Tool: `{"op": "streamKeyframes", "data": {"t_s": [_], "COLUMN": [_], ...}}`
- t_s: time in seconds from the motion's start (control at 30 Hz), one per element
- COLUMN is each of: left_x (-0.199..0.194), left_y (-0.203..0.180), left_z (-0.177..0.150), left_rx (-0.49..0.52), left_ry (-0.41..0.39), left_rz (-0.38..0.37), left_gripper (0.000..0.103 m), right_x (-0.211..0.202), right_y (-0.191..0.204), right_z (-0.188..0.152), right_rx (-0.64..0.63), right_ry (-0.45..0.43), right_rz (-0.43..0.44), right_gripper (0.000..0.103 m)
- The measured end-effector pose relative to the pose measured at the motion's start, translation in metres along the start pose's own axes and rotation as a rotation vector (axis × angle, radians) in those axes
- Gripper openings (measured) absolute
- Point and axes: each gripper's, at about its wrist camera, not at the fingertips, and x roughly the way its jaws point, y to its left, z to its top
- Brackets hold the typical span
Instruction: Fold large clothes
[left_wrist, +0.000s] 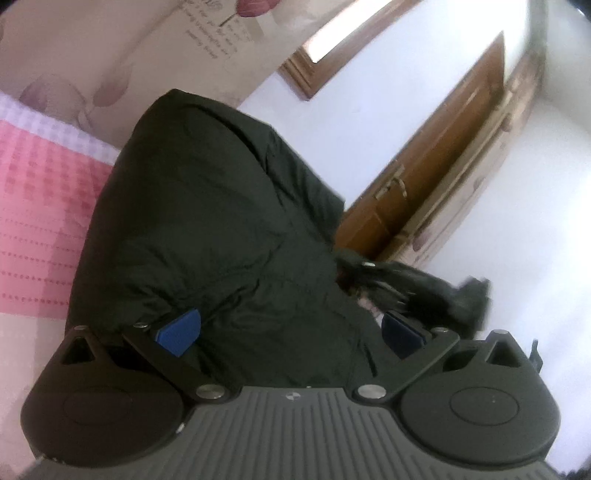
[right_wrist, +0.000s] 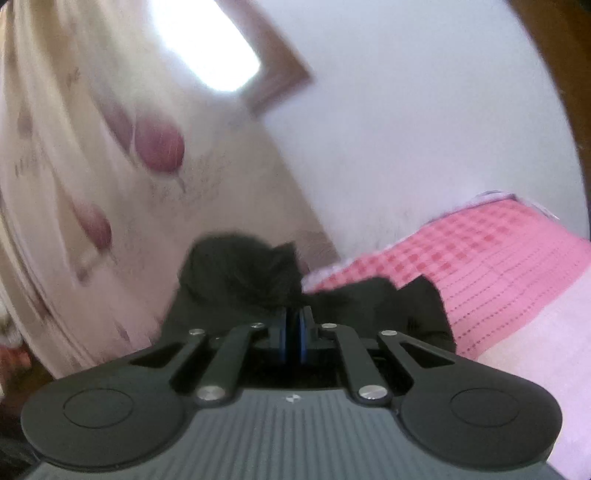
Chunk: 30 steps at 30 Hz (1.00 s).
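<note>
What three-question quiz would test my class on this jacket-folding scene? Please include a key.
1. Multiple choice: what colour is the checked bedcover? A green, B pink, C blue.
2. True or false: the left tongs have their jaws wide apart, with the dark jacket filling the space between them.
3. Fill the gap: the blue pads of the right tongs stand almost together, so these tongs are ___ (open or shut).

Key: 1 B; 2 true; 3 shut.
</note>
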Motion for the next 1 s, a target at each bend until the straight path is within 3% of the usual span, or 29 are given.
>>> {"op": "streamKeyframes", "data": {"t_s": [0.1,0.17,0.2,0.3,0.47,0.53,0.63,0.67,0.73,0.87,1.0], "left_x": [-0.001,-0.001,-0.001,-0.002,0.001,0.002,0.002,0.002,0.001,-0.006,-0.014], "left_y": [0.009,0.011,0.010,0.007,0.004,0.004,0.005,0.007,0.010,0.008,-0.011], "left_z": [0.001,0.001,0.001,-0.001,-0.002,-0.002,-0.003,-0.003,-0.002,0.004,0.012], "left_rx": [-0.049,-0.056,-0.051,-0.035,-0.003,0.002,0.002,-0.004,-0.015,-0.060,-0.062], "left_ry": [-0.016,-0.016,-0.015,-0.017,-0.001,0.000,-0.003,-0.007,-0.013,-0.020,-0.049], "left_rz": [-0.006,-0.007,-0.005,0.001,0.010,0.014,0.029,0.031,0.035,-0.008,-0.037], "left_gripper": [0.103,0.103,0.103,0.103,0.103,0.103,0.103,0.103,0.103,0.103,0.103], "right_x": [-0.026,-0.036,-0.041,-0.044,-0.010,0.009,0.038,0.045,0.058,0.067,0.047], "right_y": [0.001,0.008,0.011,0.018,0.030,0.049,0.078,0.086,0.096,0.099,0.118], "right_z": [0.011,0.012,0.012,0.001,-0.016,-0.018,-0.019,-0.020,-0.026,-0.034,-0.016], "right_rx": [0.030,0.022,0.016,0.033,0.087,0.058,-0.028,-0.075,-0.186,-0.349,-0.447], "right_ry": [-0.025,-0.004,0.013,0.088,0.219,0.253,0.291,0.291,0.304,0.289,0.196], "right_rz": [-0.031,-0.039,-0.060,-0.090,-0.083,-0.082,-0.049,-0.037,-0.055,-0.044,-0.026], "right_gripper": [0.030,0.082,0.088,0.090,0.092,0.103,0.102,0.086,0.043,0.025,0.019]}}
